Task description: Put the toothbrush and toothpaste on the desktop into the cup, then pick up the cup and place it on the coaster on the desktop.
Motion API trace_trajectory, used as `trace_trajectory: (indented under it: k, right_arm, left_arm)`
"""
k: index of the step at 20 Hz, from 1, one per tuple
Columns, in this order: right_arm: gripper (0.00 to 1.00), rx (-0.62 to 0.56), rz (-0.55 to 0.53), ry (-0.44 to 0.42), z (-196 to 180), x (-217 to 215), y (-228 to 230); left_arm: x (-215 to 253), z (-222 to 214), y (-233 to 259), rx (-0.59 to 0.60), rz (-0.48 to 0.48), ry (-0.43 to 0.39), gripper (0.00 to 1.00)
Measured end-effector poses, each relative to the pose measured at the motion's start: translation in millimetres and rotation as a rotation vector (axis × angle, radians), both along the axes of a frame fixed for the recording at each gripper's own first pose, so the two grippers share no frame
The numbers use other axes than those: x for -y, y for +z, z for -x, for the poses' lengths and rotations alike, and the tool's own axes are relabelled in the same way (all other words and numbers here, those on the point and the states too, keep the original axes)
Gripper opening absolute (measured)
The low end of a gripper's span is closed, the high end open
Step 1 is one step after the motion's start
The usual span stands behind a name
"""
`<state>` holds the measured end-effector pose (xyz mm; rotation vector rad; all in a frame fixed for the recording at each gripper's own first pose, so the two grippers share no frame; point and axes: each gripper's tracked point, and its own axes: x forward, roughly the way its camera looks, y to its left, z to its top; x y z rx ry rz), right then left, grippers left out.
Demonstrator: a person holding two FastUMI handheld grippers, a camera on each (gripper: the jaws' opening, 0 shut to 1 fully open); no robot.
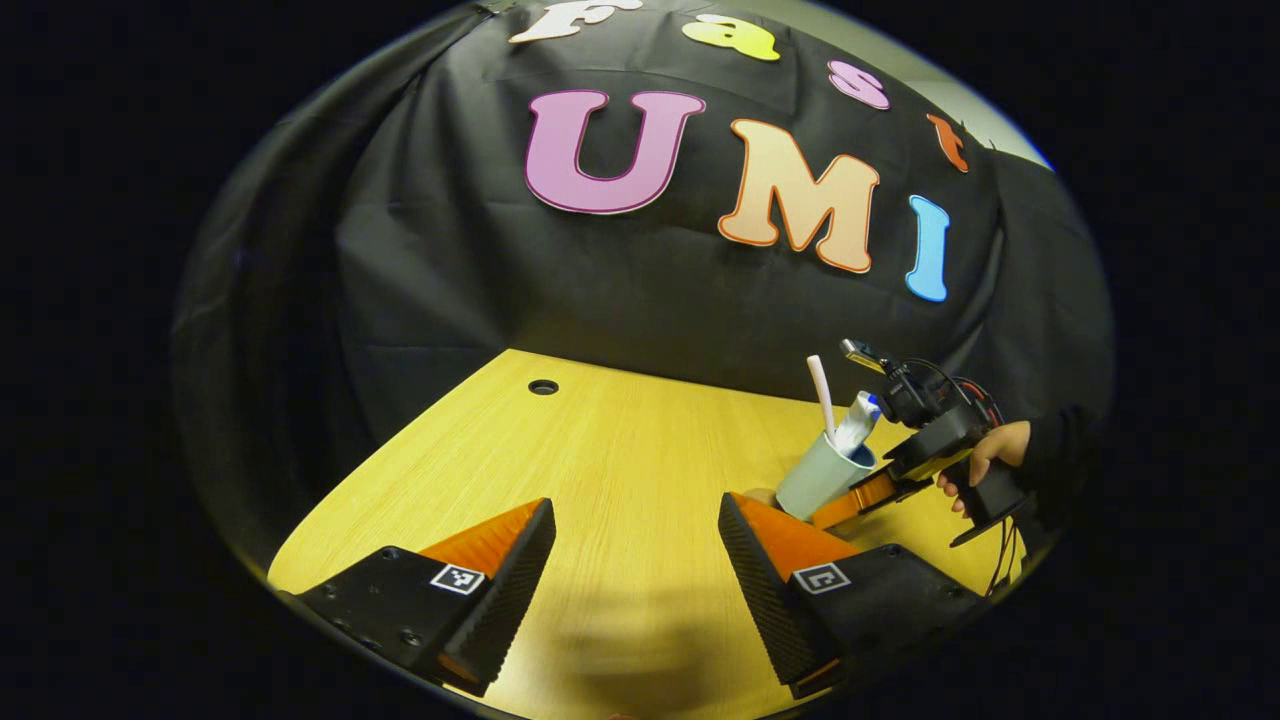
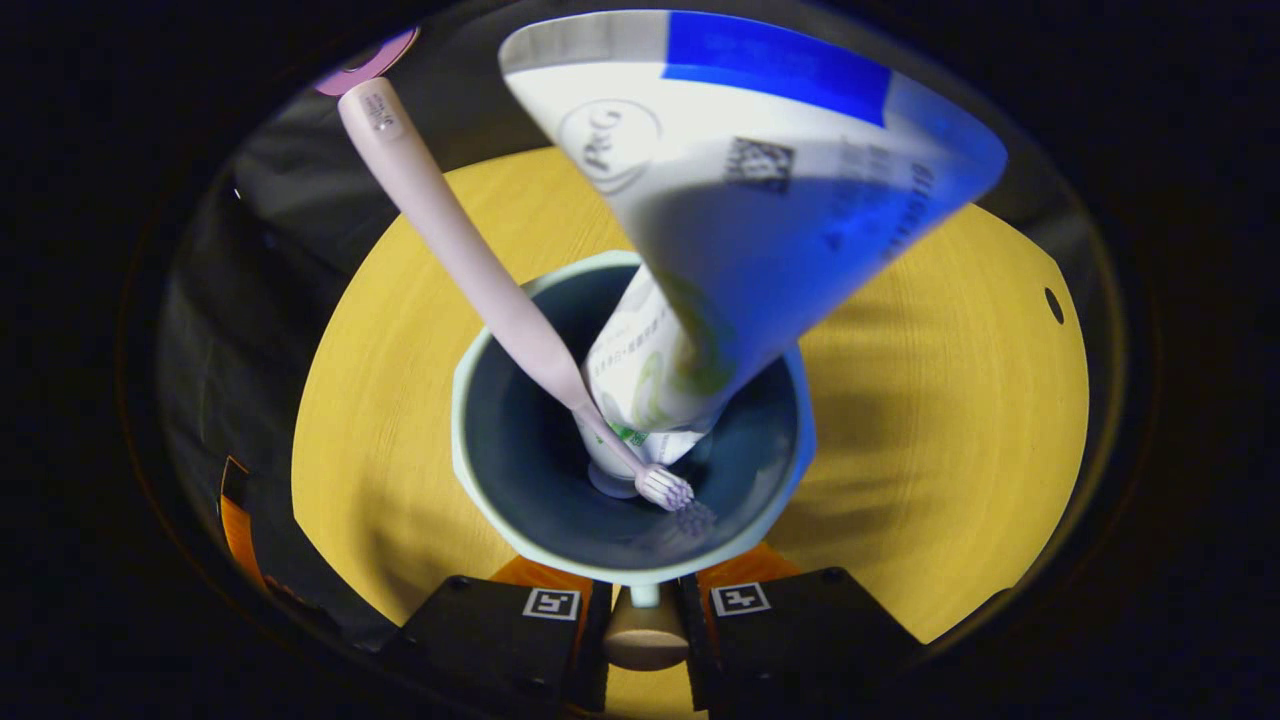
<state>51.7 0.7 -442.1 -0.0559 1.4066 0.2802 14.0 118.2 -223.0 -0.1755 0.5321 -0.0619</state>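
Pale green and glossy, the cup [image 2: 630, 470] is looking like ceramic or hard plastic to me, so I am judging it stiff, a little slippery and not heavy by itself. In the right gripper view I am looking down into it: the pink toothbrush [image 2: 470, 260] is leaning inside with its bristles at the bottom, and the toothpaste tube [image 2: 740, 200] is standing beside it with the cap down and its wide flat end high above the rim. My right gripper [image 2: 640, 625] is clenching the cup's small handle, both fingers pressing on it from the two sides. In the left gripper view the cup [image 1: 822, 475] is tilting above the wooden desktop [image 1: 600, 470], near its right edge, held by my right hand [image 1: 985, 455]. My left gripper [image 1: 635, 560] is hanging released over bare wood, its fingers wide apart and holding nothing. Because the tall soft tube is making the load top-heavy, I am thinking the handle is a narrow place to hold, and the cup could swing or tip its contents out. I cannot make out the coaster for certain.
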Motion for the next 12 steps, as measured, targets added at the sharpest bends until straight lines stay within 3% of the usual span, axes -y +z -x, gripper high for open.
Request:
trace_trajectory:
  k: [1,4,5,6,8,11,12]
  right_arm:
    - [0.29,0.002,0.005,0.003,-0.6,0.7,-0.8]
    - [0.34,-0.003,0.027,0.009,-0.2,3.1,0.6]
    - [0.29,-0.009,0.037,0.011,0.6,3.9,1.5]
    - [0.33,-0.002,0.050,0.018,-1.0,5.6,4.2]
    - [0.33,-0.005,0.052,0.024,0.2,5.2,4.6]
    - [0.41,0.025,0.025,0.038,3.5,6.3,17.2]
    - [0.54,0.030,0.022,0.042,6.2,4.8,22.4]
  left_arm:
    - [-4.2,0.8,-1.3,-0.002,-0.001,0.002,0.95]
    - [-4.6,0.2,-0.2,-0.007,0.003,0.011,0.95]
    - [-5.2,-0.1,-0.9,-0.009,0.004,0.009,0.95]
    - [-6.2,-0.3,-1.1,-0.010,0.002,0.010,0.95]
    - [-5.3,-1.3,-2.3,-0.003,0.008,0.003,0.95]
    - [-1.2,-1.0,0.4,0.004,0.017,-0.030,0.95]
    - [1.5,-1.5,2.1,0.004,0.024,-0.043,0.95]
